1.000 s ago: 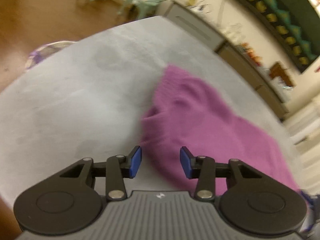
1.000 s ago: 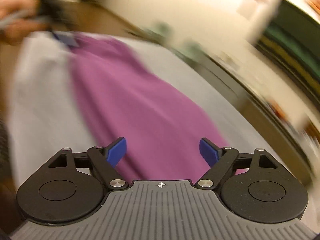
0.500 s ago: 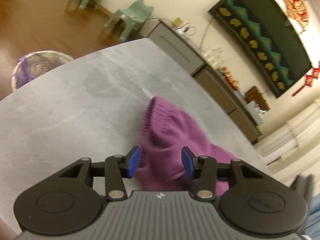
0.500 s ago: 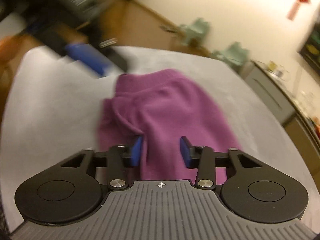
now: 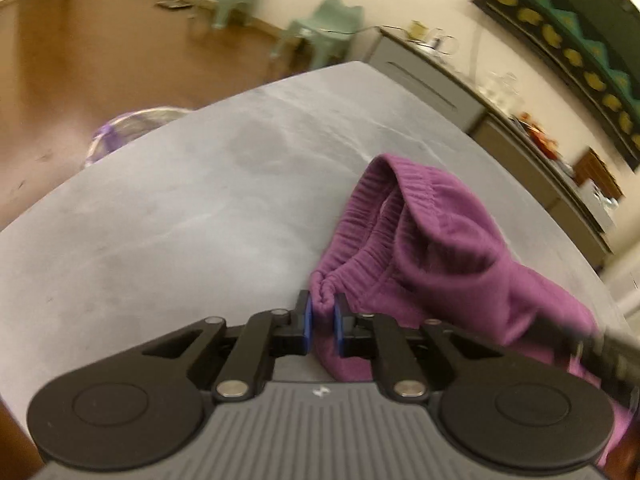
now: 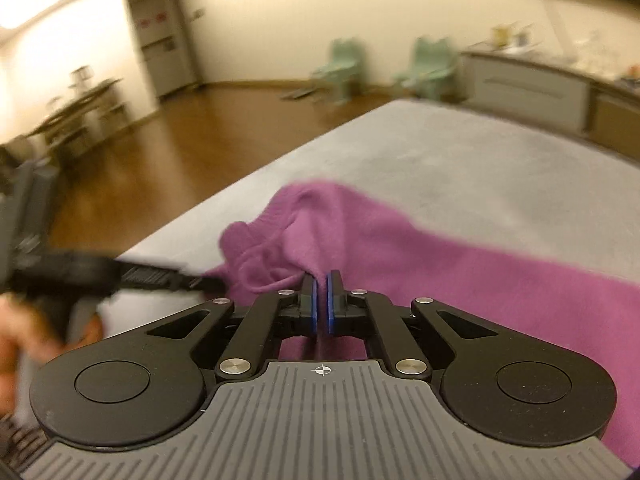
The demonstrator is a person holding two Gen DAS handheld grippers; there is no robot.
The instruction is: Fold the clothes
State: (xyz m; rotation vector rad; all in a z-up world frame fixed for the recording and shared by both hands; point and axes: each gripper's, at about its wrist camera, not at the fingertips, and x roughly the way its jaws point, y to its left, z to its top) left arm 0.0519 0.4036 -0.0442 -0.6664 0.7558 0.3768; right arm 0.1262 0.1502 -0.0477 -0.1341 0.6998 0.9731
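- No readable writing or brand in either view; the only marks are a small white emblem on the left gripper's grey ribbed body and a crosshair symbol on the right one's.
- Purple garment (image 5: 452, 248): soft fleecy fabric, one piece with a ribbed, gathered elastic waistband that stands open in a loop; looks like trousers, but the full shape is out of view.
- It lies bunched on the grey desk (image 5: 168, 216), waistband end raised and creased, the rest spread flatter toward the right edge of the right wrist view.
- Left gripper (image 5: 320, 312): jaws closing, gap narrow, blue pads on either side of a puckered bit of waistband edge; the fabric fills the gap and the pads press on it.
- Right gripper (image 6: 321, 300): jaws nearly together, only a thin slit between the blue pads. A fold of the purple fabric runs down into the slit and shows again below the pads, so it is pinched.
- Both grips sit at the bunched waistband end, near each other; the left gripper shows blurred at the left of the right wrist view, its tip touching the cloth.
- Background: brown wood floor, two pale green chairs (image 5: 320, 28) by the wall, grey cabinets past the desk's far side.
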